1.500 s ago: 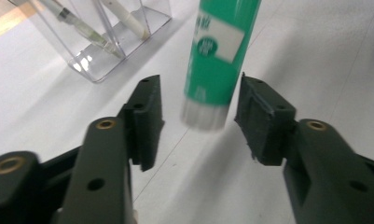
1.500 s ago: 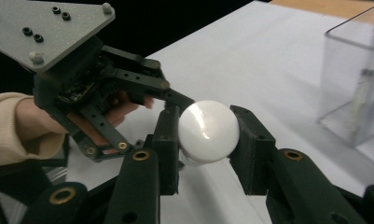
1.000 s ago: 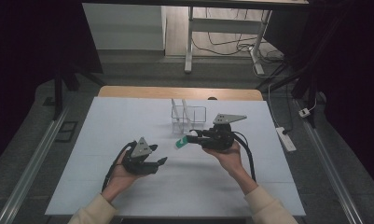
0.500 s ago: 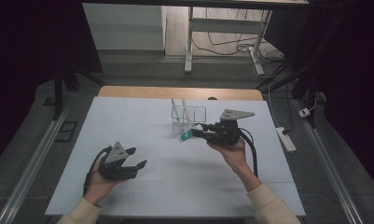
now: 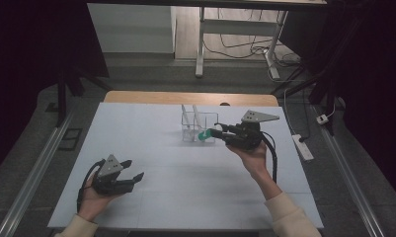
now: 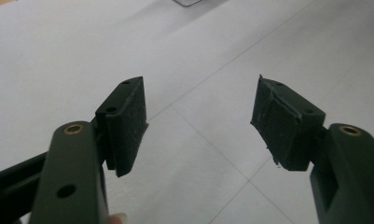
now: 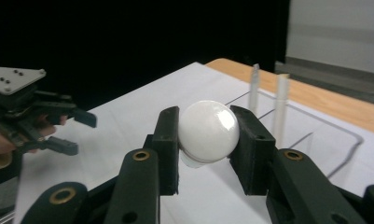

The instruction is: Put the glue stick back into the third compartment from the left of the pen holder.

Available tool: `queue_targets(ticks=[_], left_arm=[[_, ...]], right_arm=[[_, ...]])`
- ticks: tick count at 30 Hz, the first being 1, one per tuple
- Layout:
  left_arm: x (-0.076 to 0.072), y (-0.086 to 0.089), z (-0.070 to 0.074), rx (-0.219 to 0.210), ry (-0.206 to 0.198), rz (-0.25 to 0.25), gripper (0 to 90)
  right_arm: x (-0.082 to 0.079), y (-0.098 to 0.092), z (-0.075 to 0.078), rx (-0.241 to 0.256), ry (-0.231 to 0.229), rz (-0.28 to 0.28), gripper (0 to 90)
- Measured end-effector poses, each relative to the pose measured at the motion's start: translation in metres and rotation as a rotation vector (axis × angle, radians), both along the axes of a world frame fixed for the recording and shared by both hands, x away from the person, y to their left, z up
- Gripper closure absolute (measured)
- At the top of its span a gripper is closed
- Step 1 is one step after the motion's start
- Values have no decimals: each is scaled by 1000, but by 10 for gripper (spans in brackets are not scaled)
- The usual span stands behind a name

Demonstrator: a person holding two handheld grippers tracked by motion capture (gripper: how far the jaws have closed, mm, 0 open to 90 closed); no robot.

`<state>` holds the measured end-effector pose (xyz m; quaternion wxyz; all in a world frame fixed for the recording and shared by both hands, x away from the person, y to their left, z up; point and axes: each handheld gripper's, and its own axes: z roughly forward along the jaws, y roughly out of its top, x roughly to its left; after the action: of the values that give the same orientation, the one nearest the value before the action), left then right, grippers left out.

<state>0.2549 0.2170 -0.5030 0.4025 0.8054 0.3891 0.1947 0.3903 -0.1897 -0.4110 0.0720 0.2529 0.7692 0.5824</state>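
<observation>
Two grippers are in use over a white table (image 5: 151, 148). The right gripper (image 5: 211, 133) is clamped on a small object, which sits between its pads as a white rounded cap (image 7: 207, 130) in the right gripper view; from the high view the same object shows a green end (image 5: 202, 135) projecting from the jaw tips. It is held level, just beside a clear container (image 5: 199, 127) at the far middle of the table, touching or nearly touching its near wall; which cannot be told. Two pale upright sticks (image 5: 190, 114) stand in that container. The level hold with the green end leading suggests the object is being brought to the container for placing inside, though this is a judgement.

The left gripper (image 5: 134, 170) is low at the near left of the table, well apart from the container, its jaws spread wide with nothing between the pads (image 6: 124, 119). Its position appears to be a parked one, keeping clear of the working hand. The table surface under it is bare.
</observation>
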Motion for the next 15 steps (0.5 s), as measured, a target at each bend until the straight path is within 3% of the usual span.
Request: queue_targets(ticks=[7, 15], left_arm=[[3, 3, -4, 6, 14, 1, 342], [5, 6, -6, 2, 19, 12, 339]], right_arm=[[10, -12, 8, 16, -16, -70, 642], [29, -16, 15, -15, -24, -147, 641]])
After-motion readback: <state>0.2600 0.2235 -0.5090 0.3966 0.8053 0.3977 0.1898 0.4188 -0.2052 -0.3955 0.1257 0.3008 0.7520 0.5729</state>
